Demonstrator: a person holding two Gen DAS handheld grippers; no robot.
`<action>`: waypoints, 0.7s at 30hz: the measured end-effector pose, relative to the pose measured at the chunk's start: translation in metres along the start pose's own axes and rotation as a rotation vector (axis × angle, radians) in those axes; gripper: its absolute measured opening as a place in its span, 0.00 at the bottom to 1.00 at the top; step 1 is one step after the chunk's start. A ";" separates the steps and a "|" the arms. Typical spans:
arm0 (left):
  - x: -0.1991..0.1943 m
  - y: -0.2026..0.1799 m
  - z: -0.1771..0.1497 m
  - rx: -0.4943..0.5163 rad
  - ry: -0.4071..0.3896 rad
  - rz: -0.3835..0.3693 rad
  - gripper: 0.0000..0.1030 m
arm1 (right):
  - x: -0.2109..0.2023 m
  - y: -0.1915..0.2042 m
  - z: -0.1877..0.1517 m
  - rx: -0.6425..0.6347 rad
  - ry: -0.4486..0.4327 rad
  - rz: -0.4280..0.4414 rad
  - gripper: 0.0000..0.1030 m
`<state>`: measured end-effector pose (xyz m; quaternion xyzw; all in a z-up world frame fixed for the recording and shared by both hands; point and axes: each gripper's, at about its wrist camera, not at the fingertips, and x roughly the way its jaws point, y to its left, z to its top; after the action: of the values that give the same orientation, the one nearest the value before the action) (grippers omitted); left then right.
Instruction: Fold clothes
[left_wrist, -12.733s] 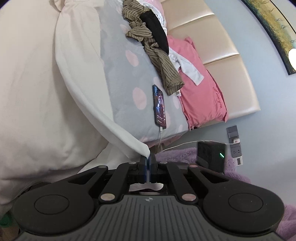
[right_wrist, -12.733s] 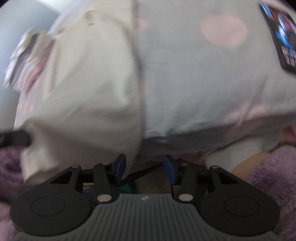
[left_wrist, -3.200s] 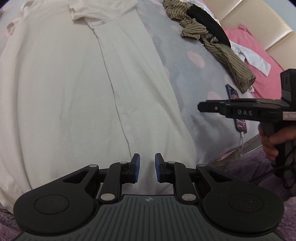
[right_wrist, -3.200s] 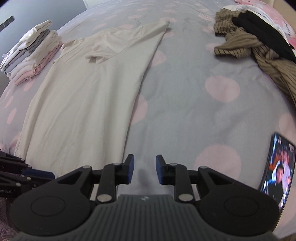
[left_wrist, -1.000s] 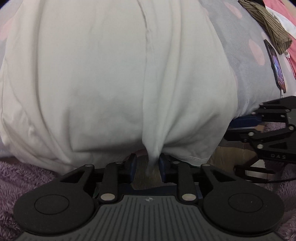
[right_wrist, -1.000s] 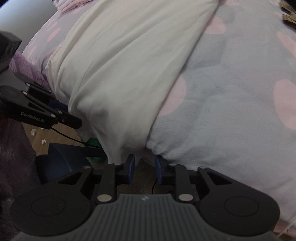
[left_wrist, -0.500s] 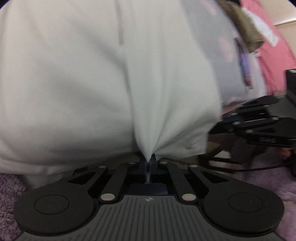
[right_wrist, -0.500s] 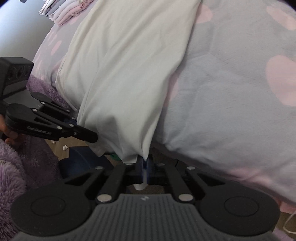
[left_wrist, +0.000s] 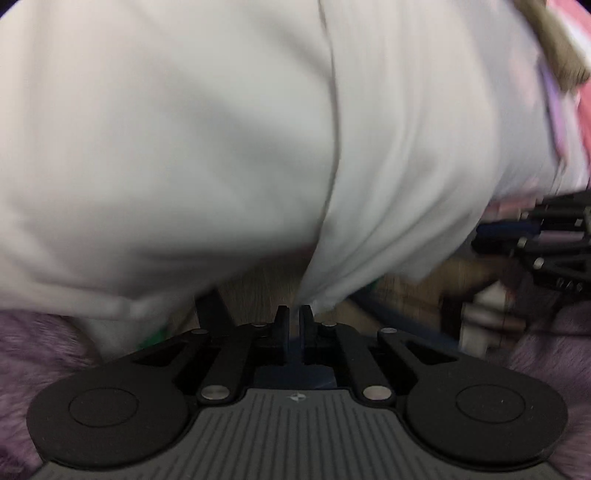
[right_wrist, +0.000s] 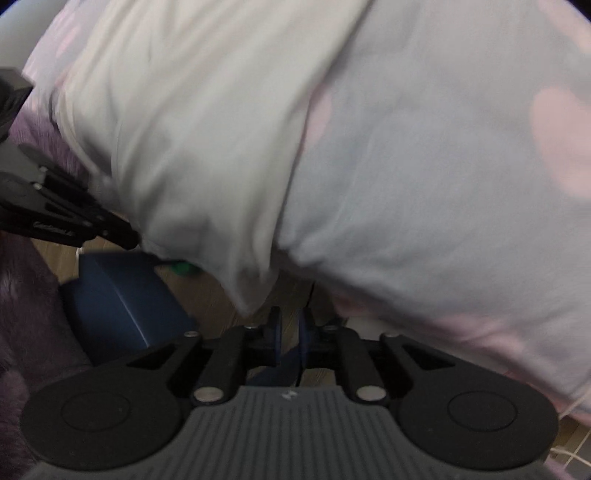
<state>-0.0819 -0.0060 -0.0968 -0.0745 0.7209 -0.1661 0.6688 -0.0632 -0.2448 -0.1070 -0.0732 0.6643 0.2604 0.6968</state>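
Note:
A cream garment (left_wrist: 221, 147) lies on the bed and hangs over its near edge. In the left wrist view its hem is drawn down to a point at my left gripper (left_wrist: 294, 316). Those jaws show only a narrow slit and are starting to open, with the cloth still caught at the tips. In the right wrist view the garment's (right_wrist: 192, 129) lower corner hangs just above and left of my right gripper (right_wrist: 290, 325). Its jaws are opening and nothing is between them. Each gripper shows in the other's view: left gripper (right_wrist: 133, 236), right gripper (left_wrist: 480, 236). Both views are blurred.
The grey bedspread with pink dots (right_wrist: 443, 184) fills the right of the right wrist view. Below the bed edge are wooden floor, a dark blue box (right_wrist: 122, 295), a small green object (right_wrist: 183, 267) and a purple fluffy rug (left_wrist: 37, 350). An olive striped garment (left_wrist: 561, 48) lies far right.
My right gripper has let go of the garment's corner and its jaws have parted. The left jaws have opened a slit. Both views have shifted and blurred.

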 end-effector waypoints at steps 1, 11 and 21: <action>-0.014 0.007 -0.005 -0.021 -0.049 -0.006 0.11 | -0.009 0.002 0.002 -0.006 -0.028 -0.014 0.30; -0.114 0.097 -0.031 -0.307 -0.340 0.085 0.34 | -0.078 0.038 0.036 -0.127 -0.271 -0.025 0.33; -0.096 0.120 -0.049 -0.249 -0.379 0.170 0.40 | -0.070 0.098 0.091 -0.352 -0.259 0.037 0.36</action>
<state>-0.1072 0.1447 -0.0452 -0.1251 0.6009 -0.0023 0.7894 -0.0267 -0.1392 -0.0055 -0.1474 0.5146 0.3923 0.7480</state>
